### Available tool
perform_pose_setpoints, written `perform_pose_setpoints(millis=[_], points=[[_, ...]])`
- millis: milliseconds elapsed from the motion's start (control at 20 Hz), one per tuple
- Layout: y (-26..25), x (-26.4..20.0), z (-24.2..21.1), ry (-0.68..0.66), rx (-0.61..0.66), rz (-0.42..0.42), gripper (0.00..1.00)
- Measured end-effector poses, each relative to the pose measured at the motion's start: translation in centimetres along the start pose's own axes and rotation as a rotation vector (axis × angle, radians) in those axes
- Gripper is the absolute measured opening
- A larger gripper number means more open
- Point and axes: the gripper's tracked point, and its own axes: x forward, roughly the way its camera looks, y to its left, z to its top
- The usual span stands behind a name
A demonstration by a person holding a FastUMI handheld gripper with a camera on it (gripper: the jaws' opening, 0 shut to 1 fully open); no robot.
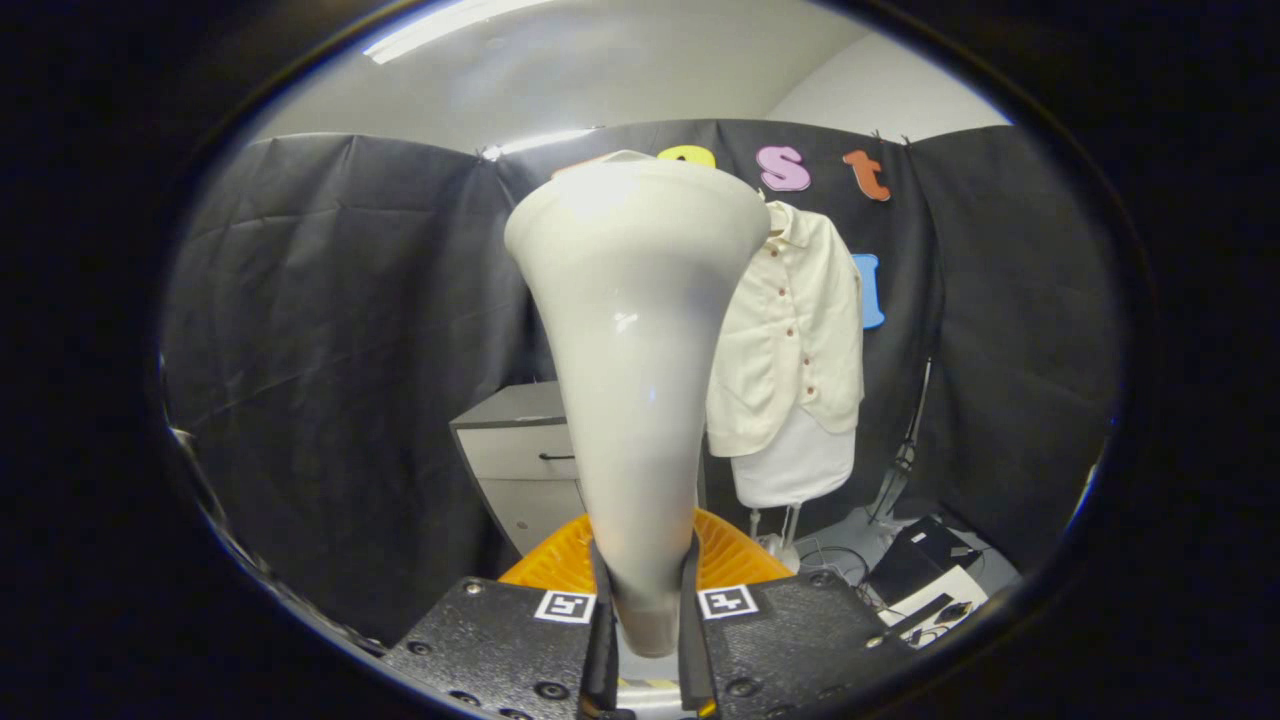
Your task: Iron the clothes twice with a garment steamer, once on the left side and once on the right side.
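Both fingers of the tongs [645, 600] clamped on the upright garment steamer [635, 340], shirt [790, 340] well beyond.

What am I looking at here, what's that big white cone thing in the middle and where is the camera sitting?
The camera rides on a hand-held gripper and looks forward along its two fingers. Those fingers are closed on the handle of a white garment steamer, the tall cone that widens toward its head. Beyond it, a cream buttoned shirt hangs on a dress form against the black cloth wall. A grey drawer cabinet stands behind the steamer, something orange and ribbed sits just ahead of the fingers, and some equipment with cables lies on the floor near the form.
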Motion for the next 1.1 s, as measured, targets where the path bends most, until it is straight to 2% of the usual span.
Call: perform_pose_setpoints(millis=[1100], points=[[0.5,1.1,-0.7,0.034,-0.011,0.023,0.24]])
